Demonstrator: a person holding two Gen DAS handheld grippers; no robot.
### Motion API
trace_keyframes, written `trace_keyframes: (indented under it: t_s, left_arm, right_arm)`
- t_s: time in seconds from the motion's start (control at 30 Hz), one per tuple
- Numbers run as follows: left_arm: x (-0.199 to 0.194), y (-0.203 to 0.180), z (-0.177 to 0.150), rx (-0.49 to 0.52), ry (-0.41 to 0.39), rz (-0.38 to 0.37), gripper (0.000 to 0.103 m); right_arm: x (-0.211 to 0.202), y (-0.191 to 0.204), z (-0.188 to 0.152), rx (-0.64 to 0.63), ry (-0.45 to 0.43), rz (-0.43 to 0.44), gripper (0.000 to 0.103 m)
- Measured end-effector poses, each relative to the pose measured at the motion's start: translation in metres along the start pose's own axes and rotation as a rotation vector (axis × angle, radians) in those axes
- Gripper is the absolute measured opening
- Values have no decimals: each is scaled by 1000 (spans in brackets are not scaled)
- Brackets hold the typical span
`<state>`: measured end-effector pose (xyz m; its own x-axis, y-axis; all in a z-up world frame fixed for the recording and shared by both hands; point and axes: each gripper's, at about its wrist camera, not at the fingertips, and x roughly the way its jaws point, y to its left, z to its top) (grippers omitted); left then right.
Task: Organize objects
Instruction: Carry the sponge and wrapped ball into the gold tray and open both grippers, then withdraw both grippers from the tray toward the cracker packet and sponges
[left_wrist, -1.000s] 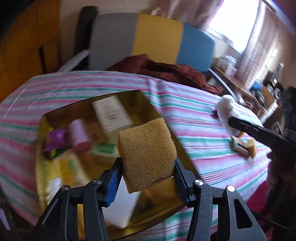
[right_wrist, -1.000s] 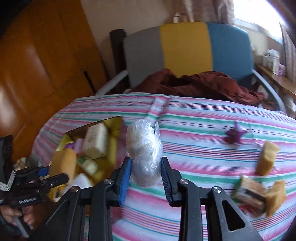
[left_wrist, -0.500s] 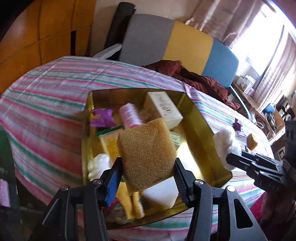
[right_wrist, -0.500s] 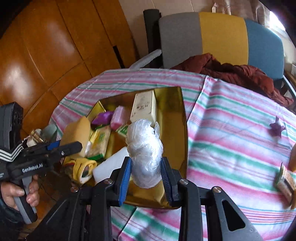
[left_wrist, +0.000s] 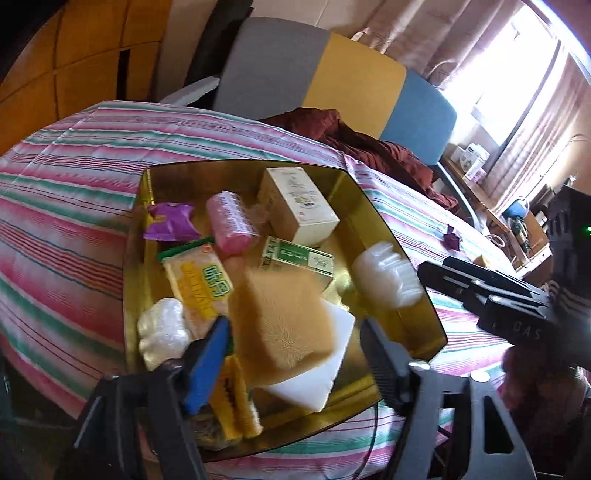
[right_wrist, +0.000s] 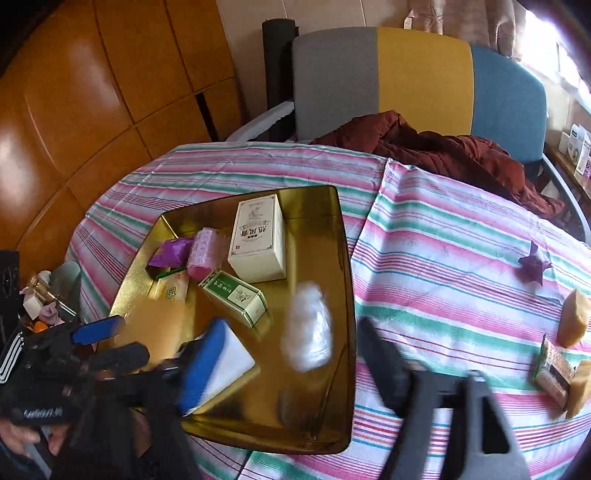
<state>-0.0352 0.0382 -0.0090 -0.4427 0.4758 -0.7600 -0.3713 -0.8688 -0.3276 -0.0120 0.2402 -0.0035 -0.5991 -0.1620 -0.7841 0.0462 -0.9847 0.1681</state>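
Both grippers are held over the gold tray (left_wrist: 388, 221), and both sets of jaws are opening. In the left wrist view the left gripper (left_wrist: 295, 354) is seen spread, with the tan sponge (left_wrist: 284, 325) blurred between its fingers and no longer pressed by the pads — it appears released, dropping onto the white block (left_wrist: 328, 373) at the tray's near end. In the right wrist view the right gripper (right_wrist: 291, 365) is likewise parted, and the plastic wad (right_wrist: 306, 325) is seen loose and blurred between the fingers, over the tray's right side, just inside the rim.

With those two let go, the coming move is judged to turn on what is left outside the tray. On the striped cloth (right_wrist: 443, 240) a purple star (right_wrist: 535, 262), a tan sponge piece (right_wrist: 572, 317) and a wrapped bar (right_wrist: 554, 365) with another tan piece touching it are seen, all well to the right of the tray. They lie on the right gripper's side — so the right hand is judged nearer, and the left would have to cross the tray. The wrapped bar's long axis runs roughly away from the camera, slanted.
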Motion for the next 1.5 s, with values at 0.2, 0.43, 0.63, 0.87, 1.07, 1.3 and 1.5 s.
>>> trace_keyframes:
  t_s: [0.2, 0.43, 0.63, 0.87, 1.07, 1.3, 1.5]
  left_arm:
    - [8, 5, -8, -18, 30, 4, 77]
    - [11, 5, -12, -21, 35, 8, 77]
    - [-5, 7, -6, -37, -10, 25, 78]
    - [-15, -11, 1, 16, -60, 82, 80]
    - [-14, -24, -3, 66, -68, 119, 80]
    - [-13, -31, -4, 88, -77, 142, 80]
    - [-11, -36, -5, 99, -75, 147, 80]
  right_arm:
    - [11, 0, -18, 1, 56, -3, 81]
    - [3, -10, -28, 34, 44, -23, 81]
    - [-8, -10, -29, 28, -2, -72, 83]
    - [-13, -3, -31, -18, -23, -111, 84]
    - [-14, -6, -33, -7, -29, -113, 84]
    - [-20, -14, -32, 21, -50, -121, 84]
    - [-20, -22, -33, 41, -49, -130, 84]
